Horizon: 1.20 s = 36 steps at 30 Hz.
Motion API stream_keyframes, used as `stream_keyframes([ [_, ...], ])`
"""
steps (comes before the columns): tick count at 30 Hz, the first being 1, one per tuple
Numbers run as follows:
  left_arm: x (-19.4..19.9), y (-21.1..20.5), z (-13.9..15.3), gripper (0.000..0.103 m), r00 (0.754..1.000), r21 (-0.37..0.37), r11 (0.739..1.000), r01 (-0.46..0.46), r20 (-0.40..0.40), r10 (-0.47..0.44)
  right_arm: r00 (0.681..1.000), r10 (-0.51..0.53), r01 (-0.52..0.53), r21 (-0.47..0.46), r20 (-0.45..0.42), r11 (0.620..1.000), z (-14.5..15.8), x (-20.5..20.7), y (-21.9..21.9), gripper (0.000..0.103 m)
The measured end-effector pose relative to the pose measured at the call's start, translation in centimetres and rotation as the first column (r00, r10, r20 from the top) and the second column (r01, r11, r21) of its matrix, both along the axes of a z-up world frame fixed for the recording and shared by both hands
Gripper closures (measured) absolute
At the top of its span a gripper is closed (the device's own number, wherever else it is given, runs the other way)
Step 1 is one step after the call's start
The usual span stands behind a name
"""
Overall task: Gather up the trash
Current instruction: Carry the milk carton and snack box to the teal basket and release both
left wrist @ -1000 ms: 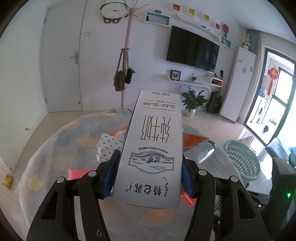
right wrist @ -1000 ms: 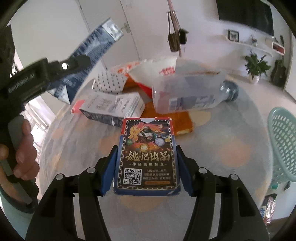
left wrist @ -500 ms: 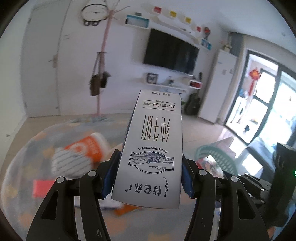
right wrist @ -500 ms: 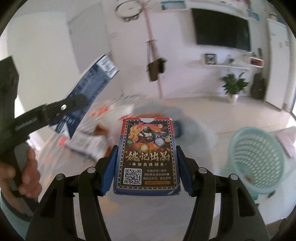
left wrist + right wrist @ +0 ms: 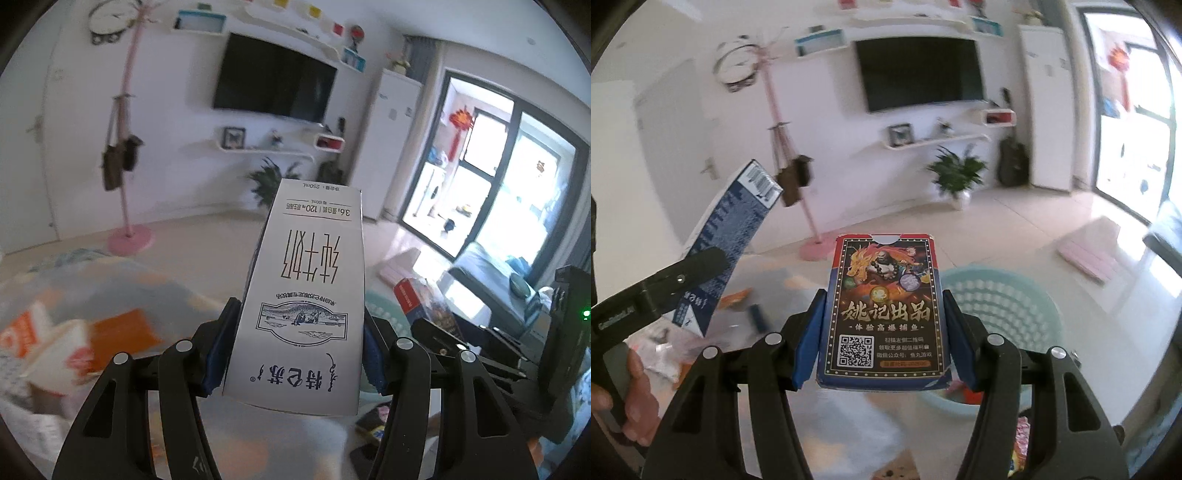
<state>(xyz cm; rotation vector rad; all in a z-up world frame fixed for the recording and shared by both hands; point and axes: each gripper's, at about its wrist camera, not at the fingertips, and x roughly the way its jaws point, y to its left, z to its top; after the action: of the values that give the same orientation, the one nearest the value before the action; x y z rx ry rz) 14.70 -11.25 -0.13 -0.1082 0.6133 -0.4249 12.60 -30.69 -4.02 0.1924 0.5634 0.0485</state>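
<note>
My left gripper (image 5: pixel 297 350) is shut on a white milk carton (image 5: pixel 306 295) with blue printing, held upright-tilted above the table edge. My right gripper (image 5: pixel 882 336) is shut on a playing-card box (image 5: pixel 882 310) with a dragon picture and a QR code. In the right wrist view the milk carton (image 5: pixel 727 240) and the left gripper's arm show at the left, held by a hand (image 5: pixel 635 391). A light green laundry basket (image 5: pixel 1004 317) stands on the floor just beyond and right of the card box. In the left wrist view the card box (image 5: pixel 417 299) shows at right.
Orange and white wrappers (image 5: pixel 74 343) lie blurred on the patterned round table (image 5: pixel 122 280) at the left. A pink coat stand (image 5: pixel 127 147), a potted plant (image 5: pixel 956 177), a TV wall and a glass balcony door (image 5: pixel 517 192) lie beyond. Small wrappers (image 5: pixel 1023 439) lie on the floor near the basket.
Both grippers have swung right, away from the table's trash pile, still gripping the carton and card box. The basket now sits close ahead of the right gripper; the table has slid left.
</note>
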Motion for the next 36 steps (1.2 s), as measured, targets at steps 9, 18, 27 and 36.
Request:
stream_keyframes([
  [9, 4.9, -6.2, -6.8, 0.046, 0.975, -0.004, 0.995, 0.101, -0.198, -0.1, 0.959, -0.18, 0.183, -0.009, -0.22, 0.983, -7.7, 4.4, -6.3, 0.046],
  [18, 6.4, -9.1, -11.6, 0.045, 0.943, 0.006, 0.99, 0.14, -0.306, -0.131, 0.922, -0.206, 0.235, 0.049, -0.328, 0.971, -12.5, 5.4, -10.0, 0.046],
  [27, 6.2, -9.3, -11.9, 0.034, 0.946, 0.044, 0.988, 0.145, -0.299, -0.126, 0.91, -0.238, 0.275, 0.065, -0.339, 0.959, -12.4, 4.8, -10.8, 0.042],
  [36, 4.9, -8.4, -10.5, 0.034, 0.957, 0.024, 0.989, 0.144, -0.258, -0.133, 0.929, -0.233, 0.257, 0.048, -0.289, 0.965, -10.4, 3.8, -9.6, 0.042],
])
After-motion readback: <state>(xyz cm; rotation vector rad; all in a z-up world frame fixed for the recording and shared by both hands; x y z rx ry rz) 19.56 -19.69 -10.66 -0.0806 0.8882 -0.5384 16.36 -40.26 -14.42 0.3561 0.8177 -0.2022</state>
